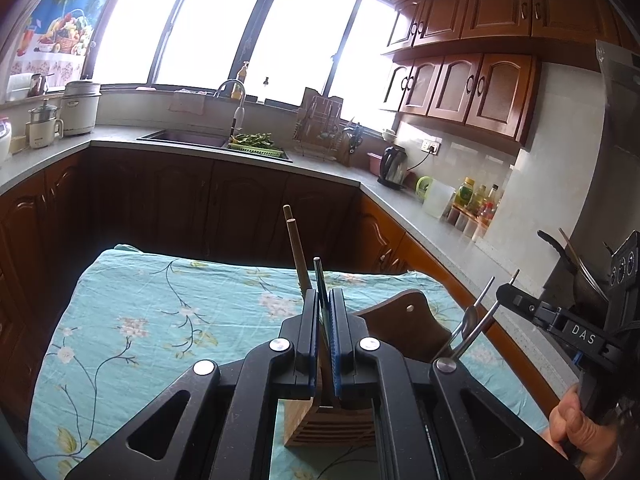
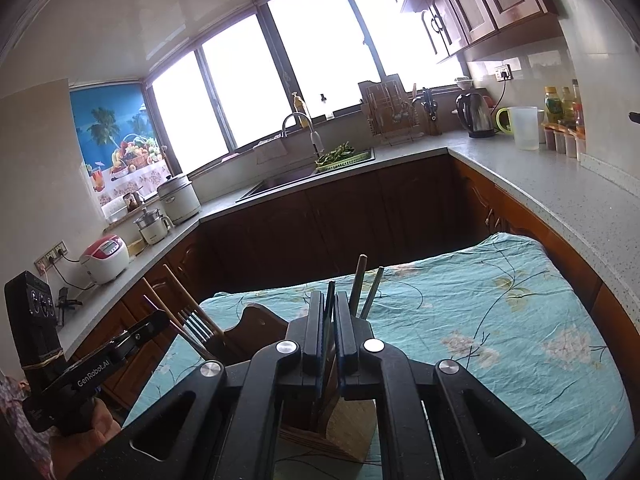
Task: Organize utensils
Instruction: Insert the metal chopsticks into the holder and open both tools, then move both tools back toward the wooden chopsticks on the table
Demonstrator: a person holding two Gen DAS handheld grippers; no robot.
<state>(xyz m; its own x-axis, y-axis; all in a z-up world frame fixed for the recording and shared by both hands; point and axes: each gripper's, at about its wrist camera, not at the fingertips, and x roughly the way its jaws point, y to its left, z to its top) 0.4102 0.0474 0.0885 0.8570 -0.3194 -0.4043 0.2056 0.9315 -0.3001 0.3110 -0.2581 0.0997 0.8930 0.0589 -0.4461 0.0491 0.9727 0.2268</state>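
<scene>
Wooden holder (image 1: 308, 420) stands on the floral cloth (image 1: 160, 320), just under both tongs, with chopsticks (image 1: 298, 252) and a fork (image 2: 196, 322) already upright in it. Left tongs (image 1: 326, 320) are pressed together on a thin dark stick, and right tongs (image 2: 330, 320) likewise pinch a slim dark utensil, so the step looks like lowering each into a slot, which calls for steady aim, then release. Slots and utensil tips are hidden behind the tongs.

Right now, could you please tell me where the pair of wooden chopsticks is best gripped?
Probably on the upper shafts of the wooden chopsticks, just below their tips, coming down from above with a finger on either side. They stand nearly upright, side by side, and their lower ends are hidden behind the left tool.
</scene>
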